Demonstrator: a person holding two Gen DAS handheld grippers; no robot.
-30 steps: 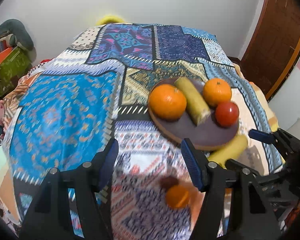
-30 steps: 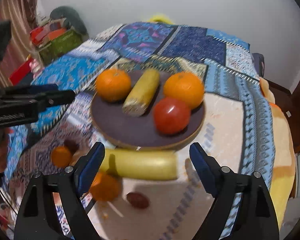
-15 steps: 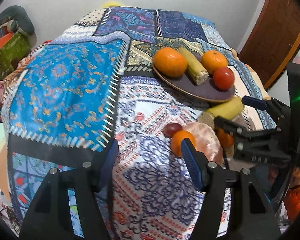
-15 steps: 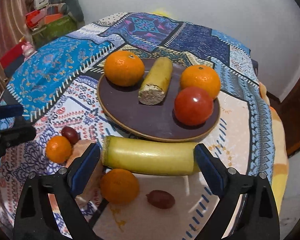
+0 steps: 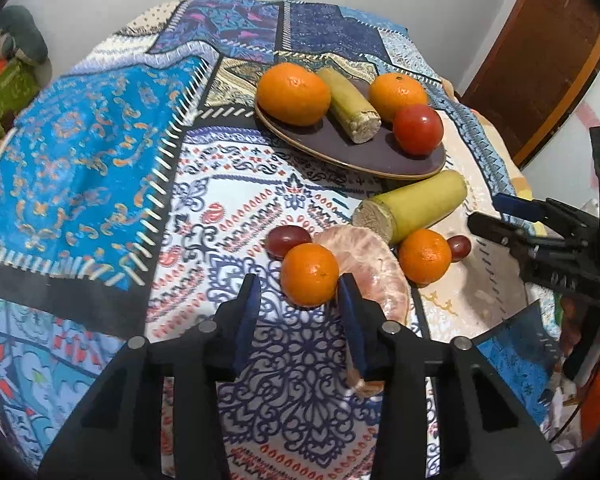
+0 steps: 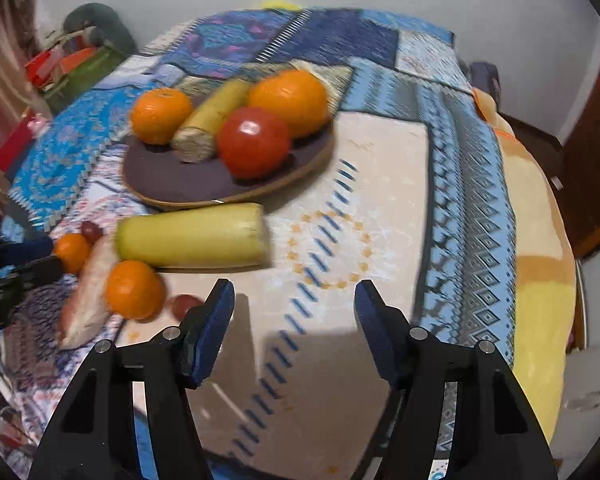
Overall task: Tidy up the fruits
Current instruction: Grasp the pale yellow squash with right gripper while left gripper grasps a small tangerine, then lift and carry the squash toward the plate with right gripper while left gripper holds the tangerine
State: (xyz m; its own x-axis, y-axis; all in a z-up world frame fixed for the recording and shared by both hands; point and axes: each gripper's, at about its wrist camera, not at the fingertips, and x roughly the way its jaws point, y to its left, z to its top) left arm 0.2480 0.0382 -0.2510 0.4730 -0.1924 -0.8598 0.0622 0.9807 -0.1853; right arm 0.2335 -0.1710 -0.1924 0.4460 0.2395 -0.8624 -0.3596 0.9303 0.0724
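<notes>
Fruits lie in two groups on a patchwork-quilted bed: a round dark plate at about 1 o'clock in the left wrist view, and loose pieces on the quilt nearer the camera.

- Plate holds two large oranges, a cut yellow-green stalk piece and a red tomato.
- Loose: a longer yellow-green cut stalk just beside the plate rim; a small orange mandarin; a peeled pink citrus half touching it at 3 o'clock; a dark red grape at its 11 o'clock; a second mandarin and a second grape further toward 3 o'clock.
- Left tool: jaws narrowing, tips flanking the lower part of the near mandarin. Pads look close to the skin, but I cannot confirm they are pressing.
- Right tool: jaws closing from a middling gap, nothing between them, over bare cream cloth at 6 o'clock of the long stalk. That view is blurred.

Step in hand, as I judge it: pick the near mandarin for the plate. To do it well, seat the pads at the fruit's widest girth before lifting; tips set low on a round fruit may squeeze it out forward. Keep the right-side finger off the peeled citrus, which is soft. Lift straight, then carry toward the open plate area at the front rim.
</notes>
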